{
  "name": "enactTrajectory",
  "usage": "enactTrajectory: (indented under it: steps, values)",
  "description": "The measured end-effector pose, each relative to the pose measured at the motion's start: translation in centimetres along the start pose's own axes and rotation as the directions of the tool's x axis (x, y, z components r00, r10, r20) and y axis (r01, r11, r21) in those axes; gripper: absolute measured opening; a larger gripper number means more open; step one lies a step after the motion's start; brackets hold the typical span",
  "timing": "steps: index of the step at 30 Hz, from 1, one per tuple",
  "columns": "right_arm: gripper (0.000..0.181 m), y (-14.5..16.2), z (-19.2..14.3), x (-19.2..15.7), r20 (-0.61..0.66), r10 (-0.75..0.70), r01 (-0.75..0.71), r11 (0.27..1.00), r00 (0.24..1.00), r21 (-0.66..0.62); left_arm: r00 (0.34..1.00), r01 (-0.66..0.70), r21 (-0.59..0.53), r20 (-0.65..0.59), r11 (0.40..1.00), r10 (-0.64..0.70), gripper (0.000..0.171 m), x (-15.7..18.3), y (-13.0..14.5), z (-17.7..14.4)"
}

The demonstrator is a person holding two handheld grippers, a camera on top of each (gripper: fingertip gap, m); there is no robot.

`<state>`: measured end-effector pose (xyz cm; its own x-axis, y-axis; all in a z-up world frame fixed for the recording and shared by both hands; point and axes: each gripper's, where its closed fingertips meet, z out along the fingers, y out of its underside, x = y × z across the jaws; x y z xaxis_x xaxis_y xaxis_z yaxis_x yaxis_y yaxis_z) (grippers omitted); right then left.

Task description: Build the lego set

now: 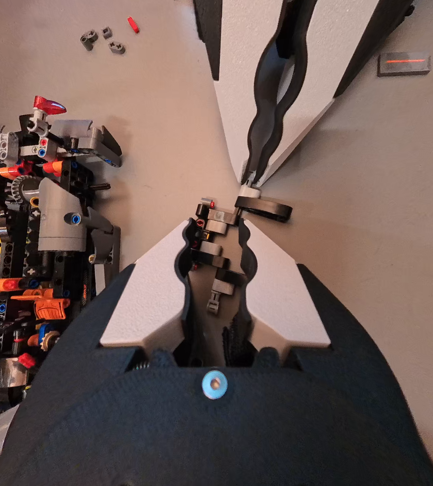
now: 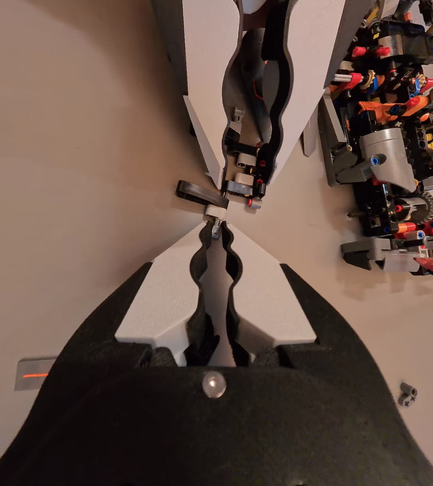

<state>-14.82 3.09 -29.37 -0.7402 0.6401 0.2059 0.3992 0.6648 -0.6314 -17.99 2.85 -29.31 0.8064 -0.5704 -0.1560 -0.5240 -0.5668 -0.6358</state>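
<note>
My left gripper is shut on a small black and grey sub-assembly with red pins, held just above the table. A black curved beam and a white bush hang off its far end. My right gripper faces it tip to tip and is shut on a small grey pin that meets the white bush. The right gripper also shows in the left wrist view, and the left gripper in the right wrist view. The large black, grey and orange model lies beside them, and it also shows in the right wrist view.
Loose grey connectors and a small red piece lie on the beige table beyond the model. A dark tile with an orange line lies by the right gripper, and it also shows in the right wrist view. One grey connector lies nearer. Left and right tips are no more than a few centimetres apart.
</note>
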Motion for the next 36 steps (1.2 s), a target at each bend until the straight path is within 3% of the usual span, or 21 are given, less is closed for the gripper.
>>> enactTrajectory:
  steps: [36]
  values:
    - [0.004,-0.57,0.56,0.34,0.009,-0.033,0.033,0.999,0.999,0.003,1.000,0.005,0.035,0.019,0.999,-0.006,0.032,0.29,-0.09,0.01]
